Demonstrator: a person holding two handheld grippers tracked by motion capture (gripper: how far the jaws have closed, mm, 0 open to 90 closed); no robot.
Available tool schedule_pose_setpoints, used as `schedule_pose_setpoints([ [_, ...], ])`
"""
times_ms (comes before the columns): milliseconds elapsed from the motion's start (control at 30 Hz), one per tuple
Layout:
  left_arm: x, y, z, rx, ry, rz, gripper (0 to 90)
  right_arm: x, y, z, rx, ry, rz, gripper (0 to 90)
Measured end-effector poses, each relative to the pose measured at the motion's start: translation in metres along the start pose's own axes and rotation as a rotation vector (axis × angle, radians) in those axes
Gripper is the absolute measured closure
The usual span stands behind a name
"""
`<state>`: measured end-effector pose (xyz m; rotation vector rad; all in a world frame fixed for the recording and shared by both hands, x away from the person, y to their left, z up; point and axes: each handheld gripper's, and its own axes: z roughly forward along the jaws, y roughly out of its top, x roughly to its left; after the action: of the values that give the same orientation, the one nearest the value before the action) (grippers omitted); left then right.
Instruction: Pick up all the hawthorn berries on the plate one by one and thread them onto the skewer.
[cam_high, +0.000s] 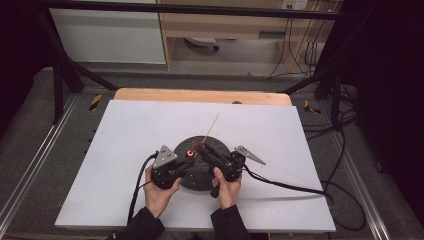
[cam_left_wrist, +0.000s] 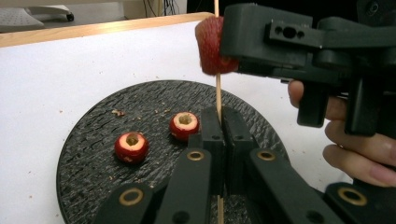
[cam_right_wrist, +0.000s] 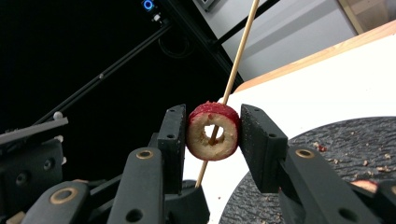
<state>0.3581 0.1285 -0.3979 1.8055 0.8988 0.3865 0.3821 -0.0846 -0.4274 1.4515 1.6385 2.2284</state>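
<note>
The left tool (cam_left_wrist: 219, 123) pinches a thin wooden stick (cam_left_wrist: 217, 91) above the dark plate (cam_left_wrist: 88, 158) on the desk (cam_high: 130, 130). The right tool (cam_right_wrist: 212, 133) grips a cored red fruit (cam_right_wrist: 213, 131) threaded on that stick.

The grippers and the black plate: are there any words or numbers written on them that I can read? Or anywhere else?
No readable text: none on the left gripper, the right gripper, the black plate or the white table cover.
White socket plate on the far wall: any marks too small to read.
Yellow-and-black striped tags on the floor frame: stripes, no letters.
Blue ring light: a glow, no word.
</note>
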Motion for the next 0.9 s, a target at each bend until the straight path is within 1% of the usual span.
schedule_pose_setpoints([
  [367,0.001,0.000,0.002,0.000,-0.006,0.005,88.1,0.000,-0.002,-0.002,0.037,0.001,-0.012,62.5],
  [467,0.001,-0.001,0.001,0.001,-0.009,0.008,88.2,0.001,-0.002,-0.002,0.055,0.002,-0.014,60.7],
  [500,0.002,-0.002,0.000,0.000,-0.011,0.004,88.2,0.001,-0.001,-0.002,0.061,-0.002,-0.019,57.8],
  [567,0.004,-0.003,-0.003,0.000,-0.009,0.008,88.2,0.000,0.001,-0.003,0.080,-0.004,-0.032,52.7],
  [600,0.005,-0.004,-0.005,0.002,-0.006,0.015,88.2,0.000,0.005,-0.003,0.103,-0.006,-0.050,46.4],
  [633,0.007,-0.005,-0.007,0.003,-0.001,0.020,88.2,0.000,0.005,-0.003,0.103,-0.006,-0.050,46.4],
  [667,0.008,-0.006,-0.009,0.004,0.000,0.015,88.2,0.000,0.007,-0.004,0.113,-0.007,-0.065,44.2],
  [767,0.014,-0.010,-0.015,0.015,0.011,0.018,88.2,0.000,0.012,-0.007,0.139,-0.017,-0.100,35.2],
  [800,0.017,-0.012,-0.017,0.023,0.012,0.017,88.2,-0.001,0.015,-0.009,0.172,-0.024,-0.129,28.3],
  [833,0.019,-0.013,-0.019,0.030,0.010,0.012,88.2,-0.001,0.015,-0.009,0.172,-0.024,-0.129,28.3],
  [900,0.024,-0.017,-0.022,0.046,0.011,0.009,88.1,-0.003,0.018,-0.010,0.219,-0.032,-0.160,21.6],
])
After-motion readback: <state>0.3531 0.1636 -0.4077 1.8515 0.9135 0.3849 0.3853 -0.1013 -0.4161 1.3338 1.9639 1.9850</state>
